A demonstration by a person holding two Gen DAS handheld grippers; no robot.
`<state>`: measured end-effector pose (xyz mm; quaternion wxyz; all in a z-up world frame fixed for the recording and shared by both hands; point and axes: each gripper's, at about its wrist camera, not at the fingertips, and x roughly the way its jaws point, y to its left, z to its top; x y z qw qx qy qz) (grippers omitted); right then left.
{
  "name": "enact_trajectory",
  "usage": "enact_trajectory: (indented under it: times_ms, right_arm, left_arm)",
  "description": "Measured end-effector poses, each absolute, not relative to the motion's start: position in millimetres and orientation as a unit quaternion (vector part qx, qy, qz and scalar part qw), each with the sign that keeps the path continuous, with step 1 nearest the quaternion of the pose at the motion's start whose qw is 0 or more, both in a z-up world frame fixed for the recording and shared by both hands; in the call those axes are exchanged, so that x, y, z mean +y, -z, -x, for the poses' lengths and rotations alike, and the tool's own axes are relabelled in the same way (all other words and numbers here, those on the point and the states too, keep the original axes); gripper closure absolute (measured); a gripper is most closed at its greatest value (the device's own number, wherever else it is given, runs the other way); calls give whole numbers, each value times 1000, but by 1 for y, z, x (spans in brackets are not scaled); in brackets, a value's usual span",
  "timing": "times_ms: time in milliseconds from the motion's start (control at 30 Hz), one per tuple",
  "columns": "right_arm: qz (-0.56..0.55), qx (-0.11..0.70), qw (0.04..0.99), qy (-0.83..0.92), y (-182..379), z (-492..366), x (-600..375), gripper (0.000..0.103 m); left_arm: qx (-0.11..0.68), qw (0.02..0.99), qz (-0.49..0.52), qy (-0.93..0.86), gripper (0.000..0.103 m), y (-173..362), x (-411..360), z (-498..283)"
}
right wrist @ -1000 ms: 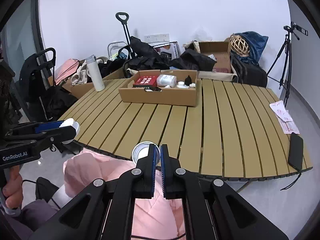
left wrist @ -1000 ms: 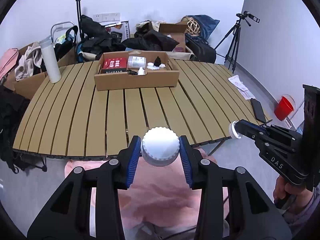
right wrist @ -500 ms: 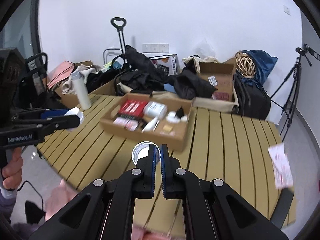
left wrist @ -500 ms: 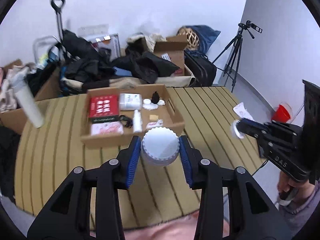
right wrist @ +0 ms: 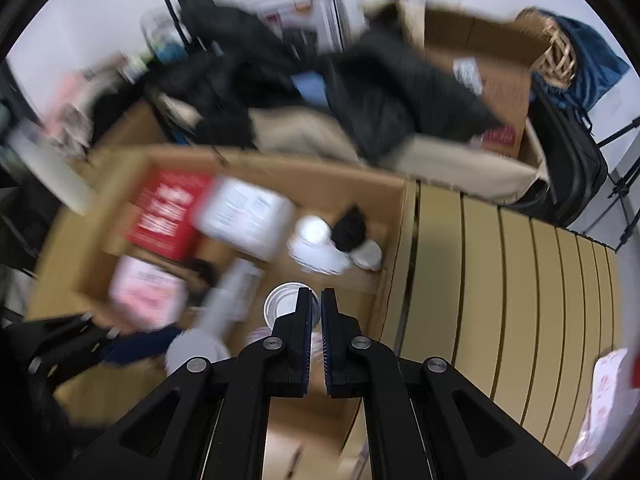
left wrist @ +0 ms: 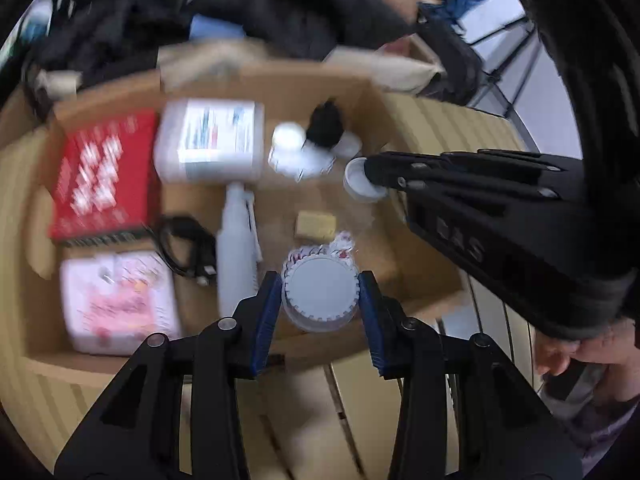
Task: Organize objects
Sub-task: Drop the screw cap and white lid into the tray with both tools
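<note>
The left gripper (left wrist: pixel 320 300) pinches a white ribbed jar (left wrist: pixel 319 295) over the near end of the cardboard box (left wrist: pixel 276 76). The right gripper (right wrist: pixel 316 320), pressed nearly together, nips the rim of a small white lid (right wrist: pixel 282 305) above the same box. Beyond lie a spray bottle (left wrist: pixel 234 240), a red book (left wrist: pixel 100 172) and a white tub (left wrist: pixel 210 138). Releasing from this height could send the jar rolling into them, or the thinly held lid could slip.
</note>
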<state>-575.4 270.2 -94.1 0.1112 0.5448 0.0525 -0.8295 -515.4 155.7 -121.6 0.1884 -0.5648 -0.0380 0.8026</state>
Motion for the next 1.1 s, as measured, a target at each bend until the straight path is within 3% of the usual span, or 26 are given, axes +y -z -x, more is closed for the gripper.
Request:
enact_trajectory:
  times_ms: [133,200,267,300,433,467,500,600,667,800,1100]
  right_arm:
    - [-565,77,80,818,129,592,269,98]
    - [-566,73,92,816,132,591,265,98]
    - [-567,85,87,815,131,589,261,96]
    - [-569,79,89,813,129,589,261,89]
    - [-561,51,100,820,104,580,265,37]
    - [-558,58,90,823,96,575,265,33]
    - [-551,67,82,828,85,569,264,32]
    - [-534,74,76,839,47,545,267,32]
    - [-521,68,79,847,17,528,273,32]
    - [-486,52,72,870,-33,477,282,21]
    - [-441,12,78,894,-70,377,281,21]
  left_arm:
    - [-64,192,570,-796,66,144,154,522]
    - [-70,202,573,-792,45,143,154,522]
    - [-82,209,559,-798,37,134,148,518]
    - [-81,206,554,-802,36,128,145,515]
    - [-43,191,532,-824,34,94,134,497]
    - [-33,186,526,-829,27,84,131,492]
    - [-21,175,522,-834,17,74,123,492]
    - [-2,129,511,-850,8,39,95,483]
    - [3,88,494,-865,7,16,74,468]
    - [24,38,480,-876,3,-16,39,436]
    - [27,33,436,-899,1,-75,29,354]
